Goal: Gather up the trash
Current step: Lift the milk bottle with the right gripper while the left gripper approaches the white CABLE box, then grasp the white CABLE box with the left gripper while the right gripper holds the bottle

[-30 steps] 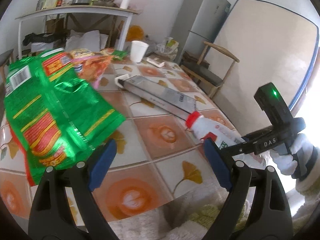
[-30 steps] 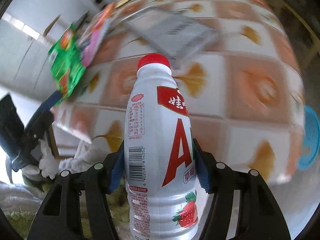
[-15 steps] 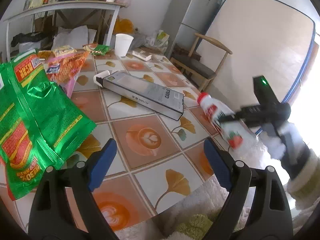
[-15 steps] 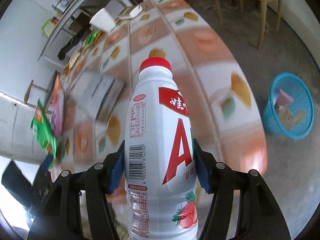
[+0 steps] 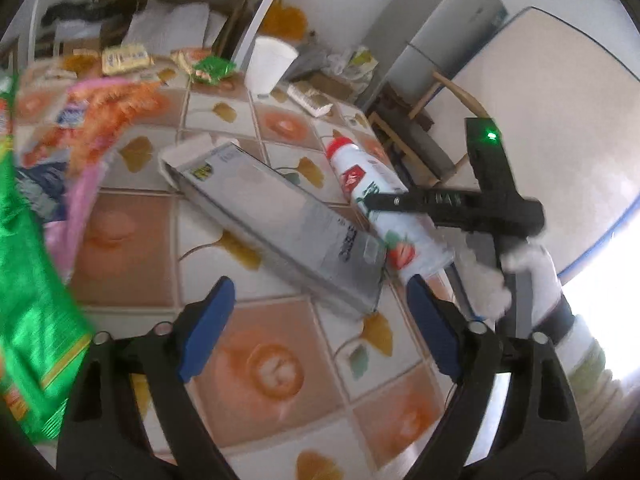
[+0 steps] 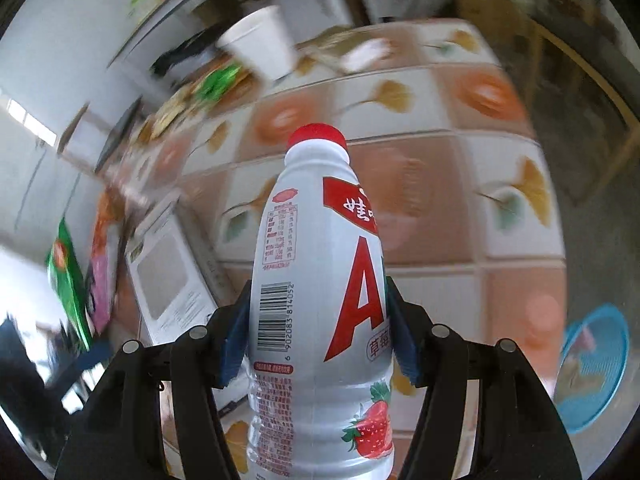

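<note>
My right gripper (image 6: 316, 312) is shut on a white strawberry-milk bottle (image 6: 320, 280) with a red cap, held above the tiled table (image 6: 432, 168). In the left wrist view that bottle (image 5: 384, 216) hangs over the table's right side, next to a long grey box (image 5: 280, 220). My left gripper (image 5: 320, 284) hovers just short of the box's near end; its jaws are closing with nothing between them. A green snack bag (image 5: 28, 280) lies at the left edge and an orange-pink bag (image 5: 100, 112) behind it.
A white paper cup (image 5: 270, 64) and small wrappers (image 5: 208, 66) sit at the table's far end. A blue basket (image 6: 592, 364) holding some trash stands on the floor by the table. A wooden chair (image 5: 420, 132) and a grey fridge (image 5: 440, 28) stand beyond the right edge.
The left view has swung right: the green bag slid to the edge and the grey box now lies straight ahead. The right gripper carried the bottle further along the table's right side.
</note>
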Tool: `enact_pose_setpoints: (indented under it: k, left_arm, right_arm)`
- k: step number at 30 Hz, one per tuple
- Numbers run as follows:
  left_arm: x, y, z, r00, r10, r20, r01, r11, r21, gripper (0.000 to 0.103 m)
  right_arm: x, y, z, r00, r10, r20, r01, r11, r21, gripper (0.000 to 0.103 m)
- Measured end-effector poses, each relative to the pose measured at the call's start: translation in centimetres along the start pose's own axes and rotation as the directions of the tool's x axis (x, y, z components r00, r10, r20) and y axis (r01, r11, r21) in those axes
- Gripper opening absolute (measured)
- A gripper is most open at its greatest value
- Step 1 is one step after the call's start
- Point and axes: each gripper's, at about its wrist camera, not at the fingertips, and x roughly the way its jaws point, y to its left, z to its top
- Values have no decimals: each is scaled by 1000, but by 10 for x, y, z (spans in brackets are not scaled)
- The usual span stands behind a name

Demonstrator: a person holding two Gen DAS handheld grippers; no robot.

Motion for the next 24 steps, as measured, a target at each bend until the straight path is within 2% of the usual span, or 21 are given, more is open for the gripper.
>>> enact_pose_setpoints:
  k: [4,7,11,15,20,24]
  left_arm:
    - [24,12,7,999,23,-39,-26,997,-73,72]
    - [36,23,4,997,23,-74,-32,993,-117,70]
    - [36,26,1,997,1,-75,-10,993,-119,69]
    - [33,24,-3,996,-19,-83,9,993,-117,69]
    - [23,10,-16,992,-47,-120,39,997,-65,70]
    - [5,-8,-34,982,-66,-175,73,997,31,71]
  right_arm:
    - [4,17,-13,995,86,-42,-89,994,-60,59]
    - [3,20,-30,983,172,-61,-175,983,-48,59]
    - [0,22,-49,963,260,-69,-263,964,-36,59]
    - [-5,21,-65,953,298,-56,-300,954,-25,59]
    - [-15,17,-90,941,336,-40,-336,942,12,59]
    - [-31,19,-129,934,357,-26,-356,933,47,59]
